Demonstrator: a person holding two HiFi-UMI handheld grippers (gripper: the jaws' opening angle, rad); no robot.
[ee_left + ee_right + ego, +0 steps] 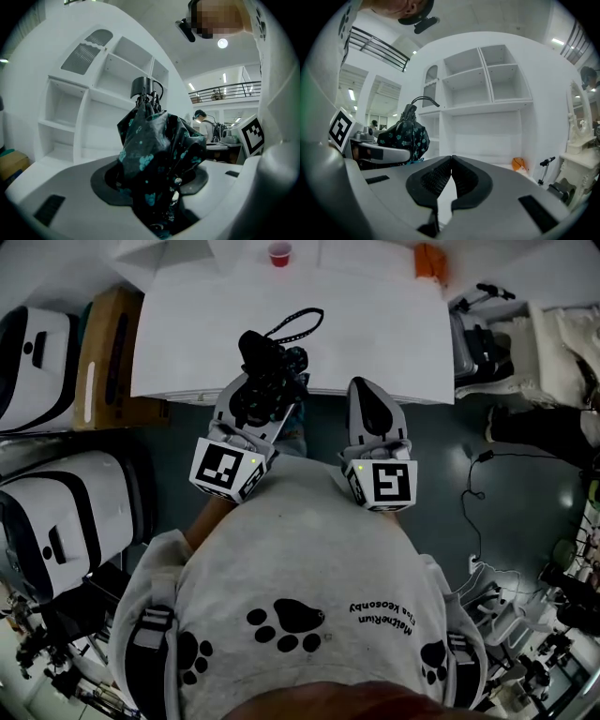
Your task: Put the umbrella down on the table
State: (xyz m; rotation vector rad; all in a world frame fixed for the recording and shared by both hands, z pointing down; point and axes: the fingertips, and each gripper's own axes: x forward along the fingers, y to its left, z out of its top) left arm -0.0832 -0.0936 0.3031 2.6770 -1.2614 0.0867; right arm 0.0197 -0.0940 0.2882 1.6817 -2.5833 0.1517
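A folded black umbrella with teal flowers and a black wrist strap is held upright in my left gripper, just at the near edge of the white table. Its bunched cloth fills the gap between the left jaws, which are shut on it. My right gripper is beside it on the right, also at the table's near edge, with its jaws shut and nothing between them. In the right gripper view the umbrella shows to the left.
A red cup and an orange object stand at the table's far side. White shelving rises behind the table. White-and-black cases and a brown box sit on the left, cables and gear on the right.
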